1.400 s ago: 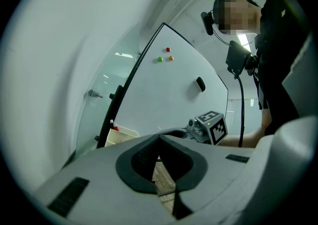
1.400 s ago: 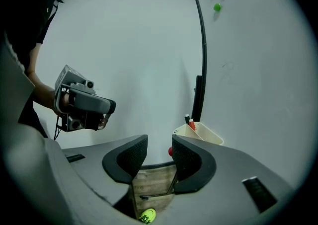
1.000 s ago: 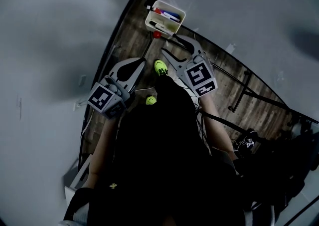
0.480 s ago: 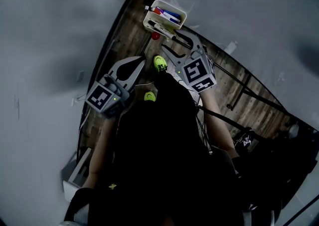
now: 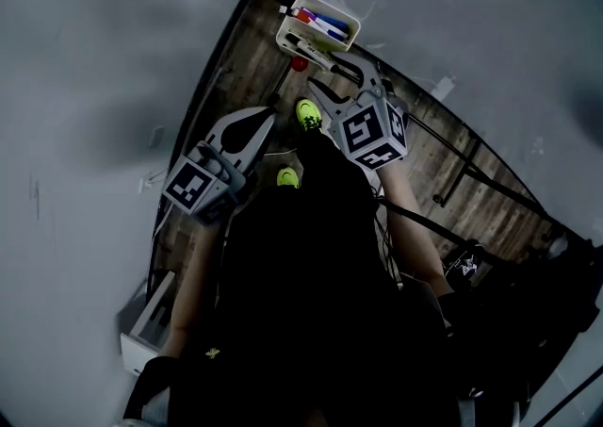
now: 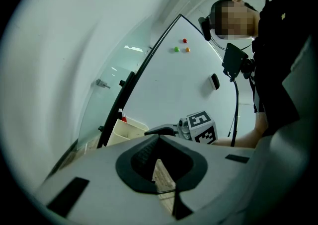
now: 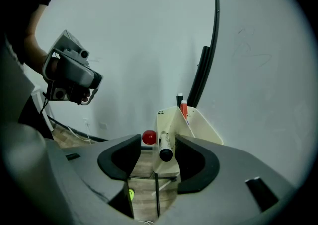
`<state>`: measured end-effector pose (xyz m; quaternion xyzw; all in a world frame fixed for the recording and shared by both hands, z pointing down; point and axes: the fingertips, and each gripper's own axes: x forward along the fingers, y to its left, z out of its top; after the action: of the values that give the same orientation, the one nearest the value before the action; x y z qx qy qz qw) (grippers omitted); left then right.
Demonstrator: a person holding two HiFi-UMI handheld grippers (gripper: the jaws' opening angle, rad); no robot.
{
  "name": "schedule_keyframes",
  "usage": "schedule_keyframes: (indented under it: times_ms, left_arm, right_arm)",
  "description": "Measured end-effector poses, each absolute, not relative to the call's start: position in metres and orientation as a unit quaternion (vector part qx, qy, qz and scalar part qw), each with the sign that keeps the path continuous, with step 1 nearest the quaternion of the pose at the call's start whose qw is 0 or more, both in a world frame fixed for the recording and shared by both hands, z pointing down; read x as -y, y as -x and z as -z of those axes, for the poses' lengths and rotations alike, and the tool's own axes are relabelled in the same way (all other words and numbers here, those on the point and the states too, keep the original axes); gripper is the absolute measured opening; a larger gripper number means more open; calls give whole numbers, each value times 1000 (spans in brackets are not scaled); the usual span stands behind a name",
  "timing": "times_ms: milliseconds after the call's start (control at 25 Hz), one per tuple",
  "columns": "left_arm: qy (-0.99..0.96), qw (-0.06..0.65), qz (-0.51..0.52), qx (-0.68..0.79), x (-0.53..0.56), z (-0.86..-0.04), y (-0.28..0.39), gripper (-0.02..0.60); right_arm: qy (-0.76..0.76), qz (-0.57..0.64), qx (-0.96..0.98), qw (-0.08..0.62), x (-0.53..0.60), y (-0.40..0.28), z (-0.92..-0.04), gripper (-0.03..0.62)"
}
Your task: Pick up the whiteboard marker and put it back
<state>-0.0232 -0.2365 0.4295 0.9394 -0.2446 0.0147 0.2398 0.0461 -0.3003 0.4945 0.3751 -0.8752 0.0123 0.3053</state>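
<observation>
A black whiteboard marker (image 7: 164,148) lies along the near rim of the cream tray (image 7: 197,125) at the foot of the whiteboard. In the head view the marker (image 5: 310,45) rests on the tray (image 5: 287,25) too. My right gripper (image 7: 158,155) points down at it. Its jaws are closing, with the marker's end between them, close to the right-hand pad (image 7: 193,159) and with a gap on the other side. Seen from above, the right gripper (image 5: 325,73) is just short of the tray. My left gripper (image 6: 158,138) is held lower left, shut and empty.
Red and blue markers (image 5: 322,24) lie in the tray. A red ball-shaped thing (image 7: 148,137) sits beside it. The whiteboard (image 6: 189,85) carries small magnets and a black eraser (image 6: 214,81). The person's yellow-green shoes (image 5: 307,114) stand on the wooden floor, with cables nearby.
My right gripper has moved closer to the tray and rolled a little. The left gripper has stayed where it was.
</observation>
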Motion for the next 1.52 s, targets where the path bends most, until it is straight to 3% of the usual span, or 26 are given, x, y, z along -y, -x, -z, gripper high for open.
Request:
schedule_keyframes:
  times_ms: [520, 1520]
  left_arm:
    - [-939, 239, -12, 245, 242, -428, 33, 14]
    - [-948, 218, 3, 233, 230, -408, 30, 14]
  right_arm:
    - [-395, -4, 863, 316, 309, -50, -495, 89]
    - [-406, -22, 868, 286, 300, -56, -466, 74]
